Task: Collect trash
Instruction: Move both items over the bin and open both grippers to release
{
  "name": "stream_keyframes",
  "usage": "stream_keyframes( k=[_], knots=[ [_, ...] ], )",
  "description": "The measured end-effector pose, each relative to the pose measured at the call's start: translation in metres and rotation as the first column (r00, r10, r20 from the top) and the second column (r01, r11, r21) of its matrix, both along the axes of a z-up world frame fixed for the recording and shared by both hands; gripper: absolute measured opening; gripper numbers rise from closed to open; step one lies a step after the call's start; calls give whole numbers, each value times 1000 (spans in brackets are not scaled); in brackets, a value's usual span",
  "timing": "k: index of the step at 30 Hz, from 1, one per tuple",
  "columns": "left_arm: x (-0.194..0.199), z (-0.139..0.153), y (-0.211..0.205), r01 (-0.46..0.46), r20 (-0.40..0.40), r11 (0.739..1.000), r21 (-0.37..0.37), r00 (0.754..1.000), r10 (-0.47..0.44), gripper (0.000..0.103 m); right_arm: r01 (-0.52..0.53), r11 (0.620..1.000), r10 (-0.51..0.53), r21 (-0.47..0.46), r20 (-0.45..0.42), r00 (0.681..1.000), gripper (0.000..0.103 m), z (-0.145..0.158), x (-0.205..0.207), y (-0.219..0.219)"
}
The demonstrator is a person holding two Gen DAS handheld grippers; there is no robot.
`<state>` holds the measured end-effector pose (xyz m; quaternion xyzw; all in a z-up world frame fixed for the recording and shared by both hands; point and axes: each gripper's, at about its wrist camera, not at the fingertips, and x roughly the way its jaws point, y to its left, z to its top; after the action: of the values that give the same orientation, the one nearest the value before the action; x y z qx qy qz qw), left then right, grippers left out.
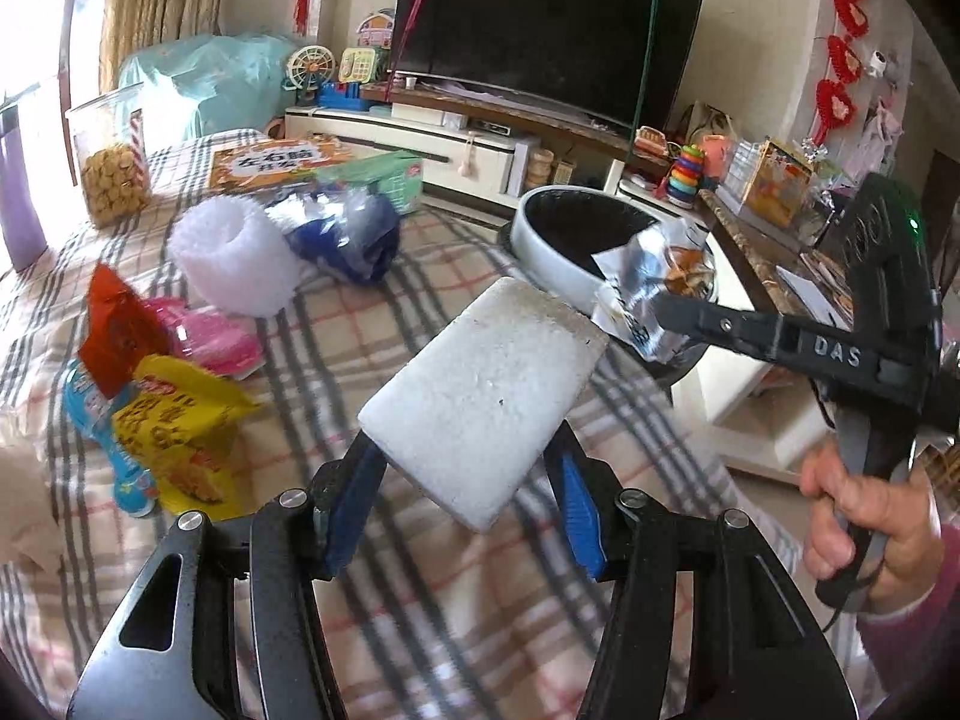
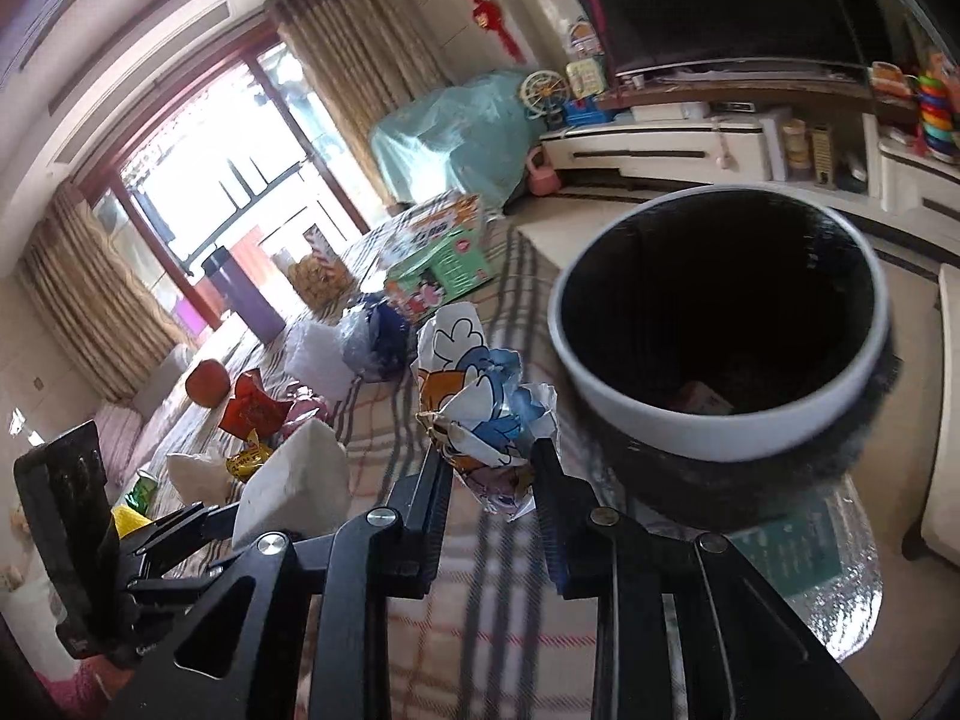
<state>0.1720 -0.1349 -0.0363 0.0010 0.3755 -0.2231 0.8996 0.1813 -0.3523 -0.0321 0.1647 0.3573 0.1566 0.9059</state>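
My left gripper [image 1: 465,459] is shut on a white foam block [image 1: 486,396] and holds it above the plaid-covered table [image 1: 336,354]. The block also shows in the right wrist view [image 2: 294,480]. My right gripper [image 2: 489,450] is shut on a crumpled cartoon snack wrapper [image 2: 480,408], just left of the round trash bin [image 2: 720,324]. In the left wrist view the wrapper [image 1: 648,282] hangs at the near rim of the bin [image 1: 558,240]. Some trash lies in the bin's bottom.
On the table lie a yellow snack bag [image 1: 180,426], a red bag [image 1: 117,330], a pink dish [image 1: 204,336], white foam netting [image 1: 234,258], a blue foil bag [image 1: 354,234], a cookie jar [image 1: 111,162] and a book. A TV stand [image 1: 456,144] stands behind.
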Motion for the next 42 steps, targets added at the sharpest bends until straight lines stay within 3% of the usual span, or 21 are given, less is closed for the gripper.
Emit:
stream_keyframes(
  k=[23,42],
  knots=[
    [20,14,-78,62,22,998,30,998,-63,54,120,993,-121,18,32,992,27,14,-23,-64],
    [51,27,-109,72,52,996,50,996,-74,54,125,992,-125,23,25,992,27,19,-1,-80]
  ],
)
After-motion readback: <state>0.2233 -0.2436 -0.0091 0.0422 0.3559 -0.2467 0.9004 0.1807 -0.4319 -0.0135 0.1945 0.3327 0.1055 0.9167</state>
